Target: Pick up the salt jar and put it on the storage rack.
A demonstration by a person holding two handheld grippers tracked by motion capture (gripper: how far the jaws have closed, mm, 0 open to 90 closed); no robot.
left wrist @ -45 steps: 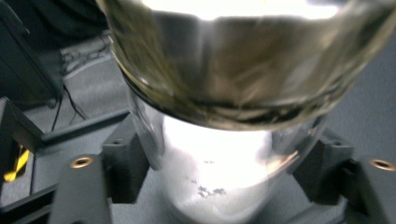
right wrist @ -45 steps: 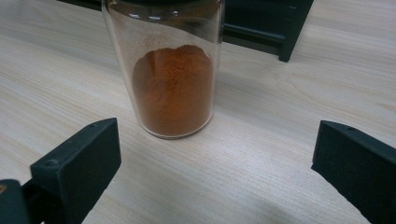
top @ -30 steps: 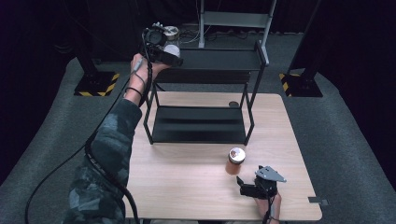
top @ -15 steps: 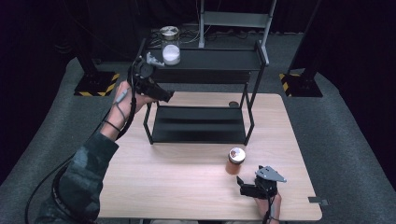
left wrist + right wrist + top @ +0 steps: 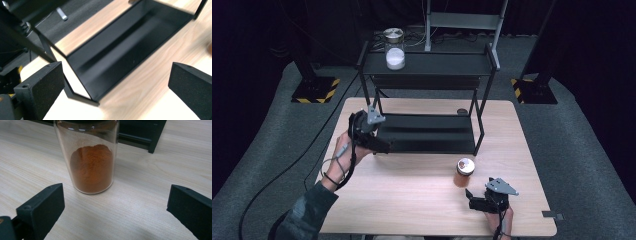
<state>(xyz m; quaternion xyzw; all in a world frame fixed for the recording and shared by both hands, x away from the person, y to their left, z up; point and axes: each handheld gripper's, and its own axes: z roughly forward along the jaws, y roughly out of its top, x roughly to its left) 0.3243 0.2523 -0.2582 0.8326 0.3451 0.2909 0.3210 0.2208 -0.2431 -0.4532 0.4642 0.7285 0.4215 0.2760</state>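
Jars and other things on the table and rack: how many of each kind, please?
Jar of white powder, on the rack's top shelf: 1
Jar of orange powder, on the table: 1
Black rack: 1
Hand-held gripper, left and right: 2
Total: 5

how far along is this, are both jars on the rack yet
About halfway, it seems. Done: the jar of white powder stands on the top shelf of the rack. In hand: nothing; the left gripper is open and empty by the lower shelf. Left: the jar of orange powder stands on the table, in front of the open right gripper, not yet gripped.
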